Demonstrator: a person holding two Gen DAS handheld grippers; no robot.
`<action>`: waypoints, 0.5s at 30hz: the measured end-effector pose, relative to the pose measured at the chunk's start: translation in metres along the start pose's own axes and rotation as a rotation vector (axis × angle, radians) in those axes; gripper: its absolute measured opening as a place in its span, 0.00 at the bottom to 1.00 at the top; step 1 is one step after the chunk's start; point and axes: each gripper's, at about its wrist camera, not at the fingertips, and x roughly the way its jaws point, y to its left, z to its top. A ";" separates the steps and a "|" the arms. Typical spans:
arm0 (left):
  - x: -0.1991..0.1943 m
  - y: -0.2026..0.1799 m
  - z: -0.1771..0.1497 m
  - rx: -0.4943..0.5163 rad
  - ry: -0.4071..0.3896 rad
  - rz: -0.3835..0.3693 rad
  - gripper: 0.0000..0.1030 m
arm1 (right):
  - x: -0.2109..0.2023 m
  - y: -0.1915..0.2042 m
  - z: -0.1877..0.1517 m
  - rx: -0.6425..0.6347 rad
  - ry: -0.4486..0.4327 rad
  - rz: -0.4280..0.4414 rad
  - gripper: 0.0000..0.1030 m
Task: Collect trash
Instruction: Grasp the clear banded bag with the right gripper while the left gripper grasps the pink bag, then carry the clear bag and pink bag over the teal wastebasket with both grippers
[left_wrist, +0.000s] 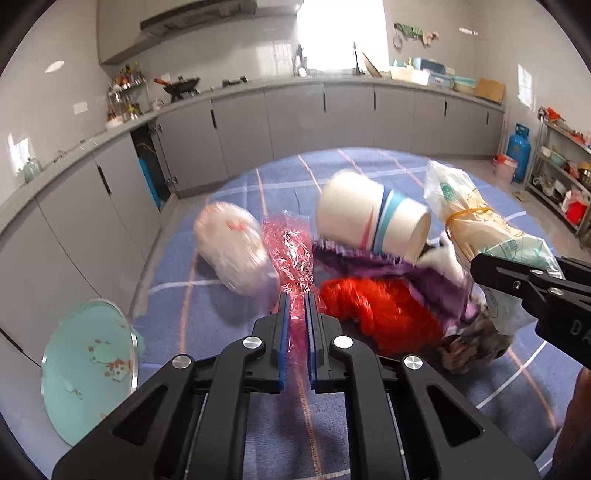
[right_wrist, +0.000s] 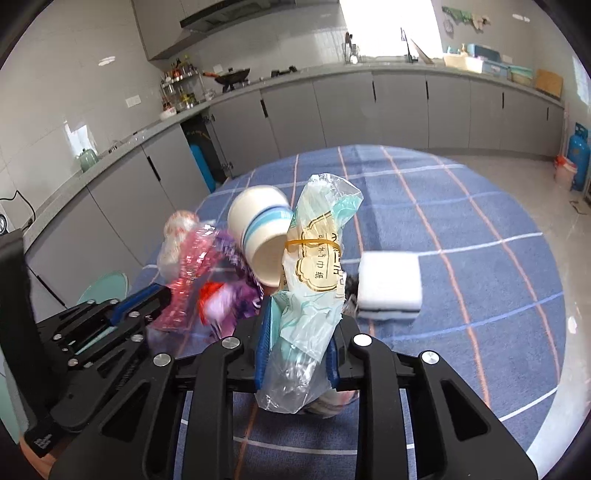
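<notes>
The left gripper (left_wrist: 297, 295) was closed on the near end of a pink crinkled wrapper (left_wrist: 290, 251), its blue pads pinching the thin film flat. The right gripper (right_wrist: 295, 332) was closed around a pale green plastic bag (right_wrist: 314, 280) bound by a yellow rubber band (right_wrist: 312, 242); the bag filled the gap between the pads. Both held pieces belonged to one heap of trash near the middle of the round table, on its blue checked cloth (right_wrist: 461, 221).

Just beyond the grippers lay a red crumpled bag (left_wrist: 376, 306) and a purple wrapper (left_wrist: 373, 258). Further on, a paper cup (left_wrist: 369, 214) leaned on its side on the pile, and a white rounded thing (left_wrist: 232, 251), blurred, lay to the left. A white sponge block (right_wrist: 391, 288) sat just beside the heap.

To do this step well, I think both grips should stay firm and rise together slowly, because the cup seemed loose and could roll off. The teal plate (left_wrist: 88, 365) at the near left edge should be avoided.
</notes>
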 end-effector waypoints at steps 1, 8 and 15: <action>-0.007 0.000 0.002 0.004 -0.020 0.006 0.08 | -0.005 0.000 0.001 -0.006 -0.022 -0.005 0.23; -0.049 0.001 0.013 0.013 -0.135 0.116 0.08 | -0.015 0.005 0.007 -0.029 -0.070 0.018 0.23; -0.064 0.034 0.011 -0.051 -0.132 0.204 0.08 | -0.017 0.034 0.016 -0.098 -0.085 0.090 0.23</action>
